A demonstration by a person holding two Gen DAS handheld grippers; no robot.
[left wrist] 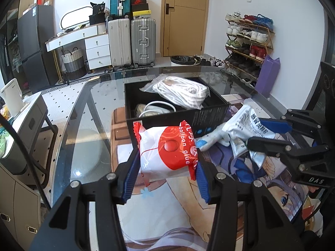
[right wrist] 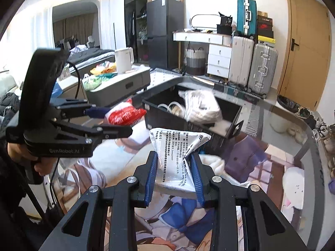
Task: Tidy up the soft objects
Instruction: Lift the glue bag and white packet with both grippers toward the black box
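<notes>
My left gripper is shut on a red and white "balloon glue" packet and holds it above the mat, just in front of the black box. It also shows in the right wrist view. My right gripper is shut on a white printed pouch, held near the box's front right; the pouch shows in the left wrist view. The box holds a bagged white rope bundle and a white cable.
A glass table carries an anime-print mat. A white fluffy item lies on the mat by the box. Suitcases, a shoe rack and a side cabinet with a kettle stand around.
</notes>
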